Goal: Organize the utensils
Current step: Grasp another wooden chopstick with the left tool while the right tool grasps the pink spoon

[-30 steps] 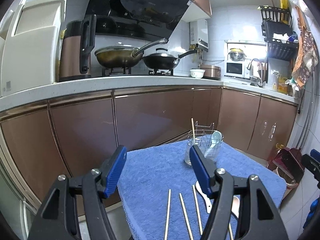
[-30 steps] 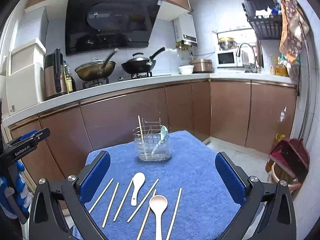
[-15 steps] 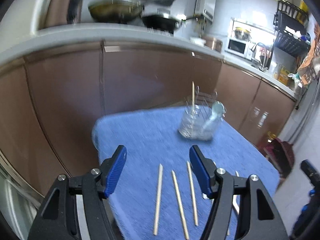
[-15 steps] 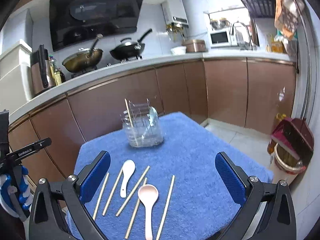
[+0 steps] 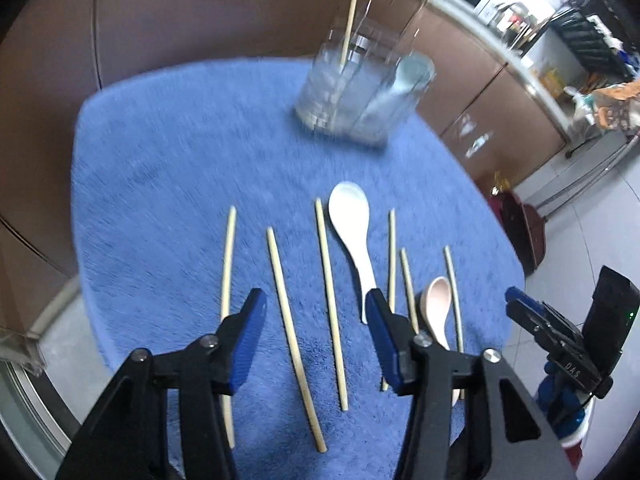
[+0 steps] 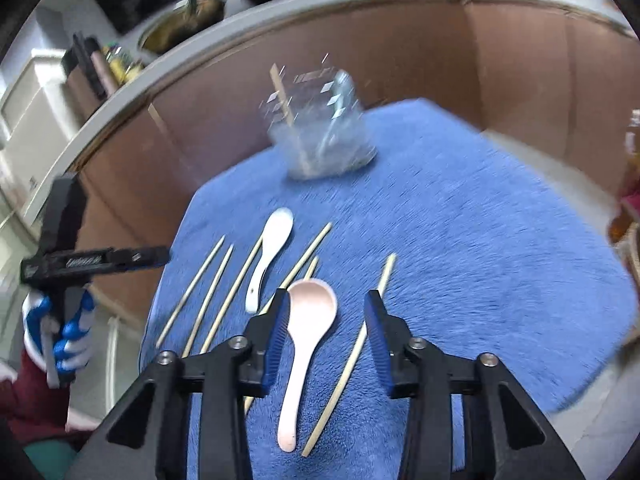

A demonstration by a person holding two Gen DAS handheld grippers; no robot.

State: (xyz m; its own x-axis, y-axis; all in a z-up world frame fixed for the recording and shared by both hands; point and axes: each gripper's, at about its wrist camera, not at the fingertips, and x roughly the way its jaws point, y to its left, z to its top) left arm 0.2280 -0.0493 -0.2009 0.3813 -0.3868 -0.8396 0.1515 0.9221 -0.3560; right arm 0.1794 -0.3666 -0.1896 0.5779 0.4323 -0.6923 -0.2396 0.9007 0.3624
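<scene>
The right gripper (image 6: 326,314), jaws just narrowing and gripping nothing, is hovering over the pink spoon (image 6: 306,332), whose bowl is lying between its fingers. The left gripper (image 5: 316,320), also narrowing and empty, is straddling two chopsticks (image 5: 294,336). The white spoon (image 5: 354,228) is lying just beyond on the blue towel (image 5: 168,168); the clear holder (image 5: 356,92) is standing at the far edge.

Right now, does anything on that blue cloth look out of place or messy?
Nothing is spilled or broken. Loose wooden chopsticks lie scattered on the blue towel with a white spoon and a pink spoon, while the clear holder already holds one chopstick and a spoon.
</scene>
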